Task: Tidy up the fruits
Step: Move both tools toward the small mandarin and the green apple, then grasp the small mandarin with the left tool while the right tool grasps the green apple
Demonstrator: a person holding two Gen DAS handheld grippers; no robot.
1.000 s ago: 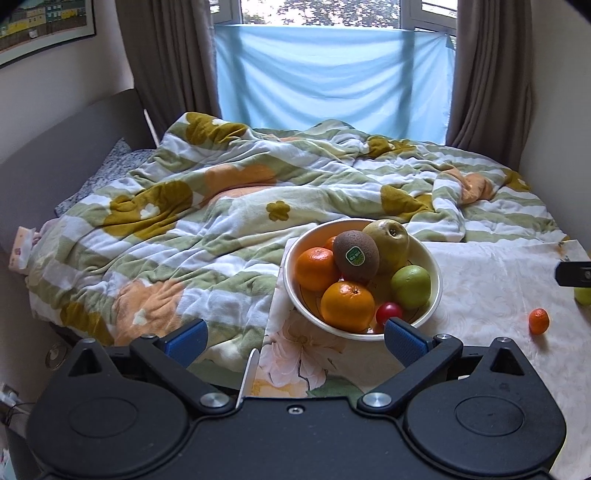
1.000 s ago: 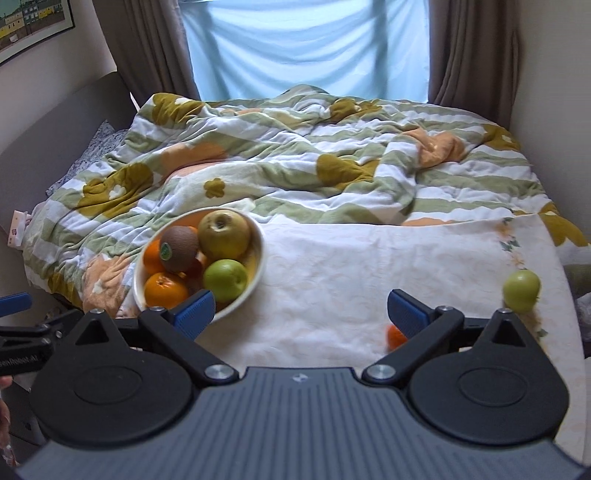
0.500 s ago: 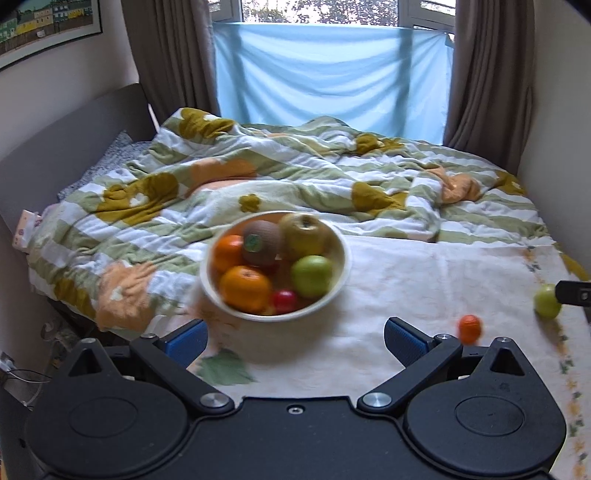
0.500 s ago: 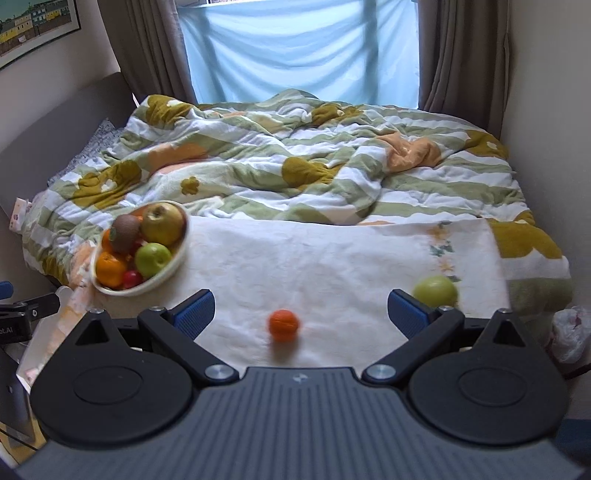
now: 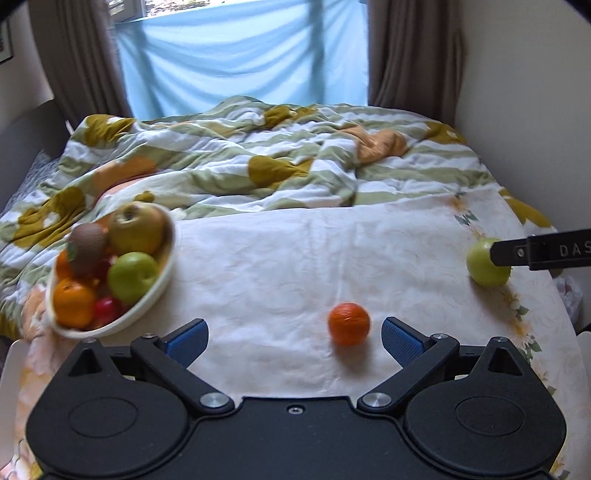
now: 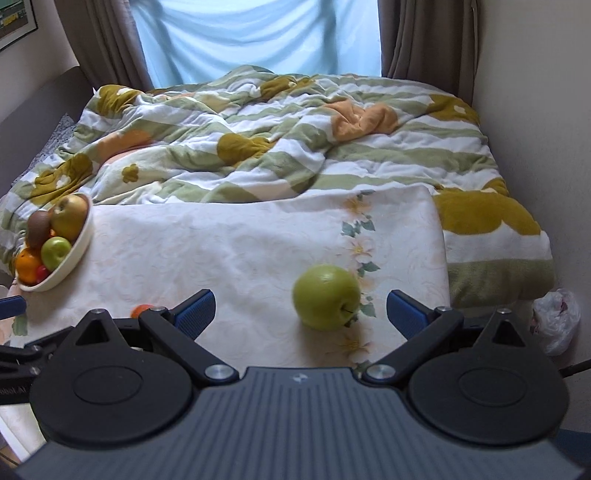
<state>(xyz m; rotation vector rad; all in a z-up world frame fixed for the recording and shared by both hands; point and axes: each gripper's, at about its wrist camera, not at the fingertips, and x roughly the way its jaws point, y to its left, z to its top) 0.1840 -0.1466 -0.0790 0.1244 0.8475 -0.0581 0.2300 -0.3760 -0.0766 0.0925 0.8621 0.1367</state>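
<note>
You were lining up two pickups: left gripper (image 5: 291,338) spread before the small orange (image 5: 348,323), right gripper (image 6: 300,305) spread before the green apple (image 6: 326,296). Next, each needed to advance, straddle its fruit and close, then carry it to the bowl (image 5: 147,295) at frame left.

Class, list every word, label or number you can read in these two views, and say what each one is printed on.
"DAS" – cut off by the frame edge, on the right hand-held gripper's black arm beside the green apple.
"oboot.AI", first letters cut off – on the left hand-held gripper's body.
Kiwi sticker: too blurred to read.
Framed picture: no legible text.
</note>
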